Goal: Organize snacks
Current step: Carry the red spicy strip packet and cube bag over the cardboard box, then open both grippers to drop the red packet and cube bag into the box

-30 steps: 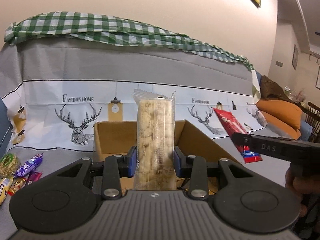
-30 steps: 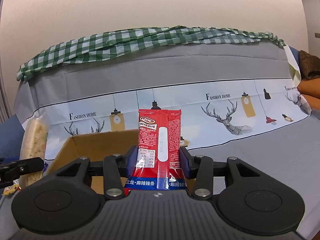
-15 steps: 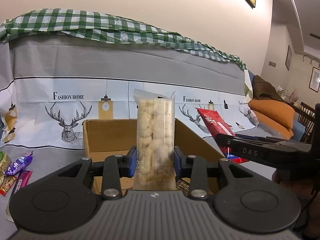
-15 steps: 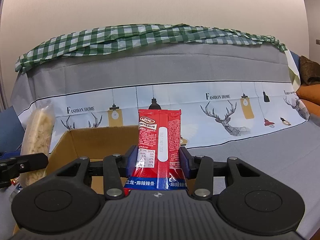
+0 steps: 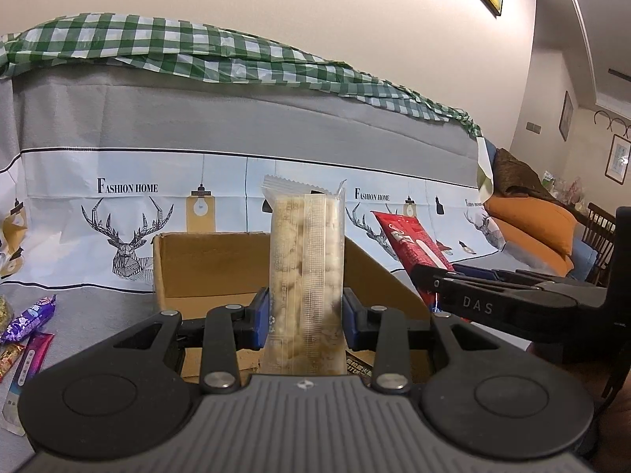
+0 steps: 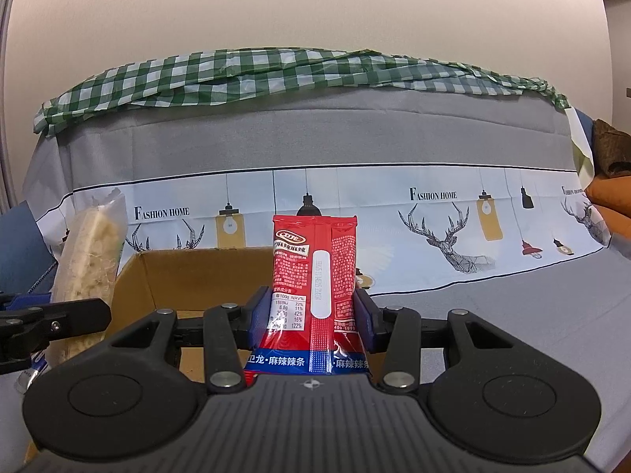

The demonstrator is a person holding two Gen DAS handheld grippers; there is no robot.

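Note:
My left gripper [image 5: 305, 317] is shut on a clear pack of pale puffed snacks [image 5: 303, 272], held upright above an open cardboard box [image 5: 209, 264]. My right gripper [image 6: 313, 317] is shut on a red spicy-strip packet [image 6: 315, 276], also upright over the same box [image 6: 189, 276]. Each gripper sees the other: the red packet [image 5: 410, 244] and right gripper [image 5: 434, 283] show at the right of the left wrist view, the pale pack [image 6: 88, 260] at the left of the right wrist view.
Several loose snack packets [image 5: 27, 319] lie on the grey cloth left of the box. A covered sofa back with deer print and green checked cloth [image 5: 236, 59] stands behind. Orange cushions [image 5: 532, 224] lie far right.
Both grippers have moved closer to the box and to each other, still holding their packets. The loose snacks have slid further left in the left wrist view.

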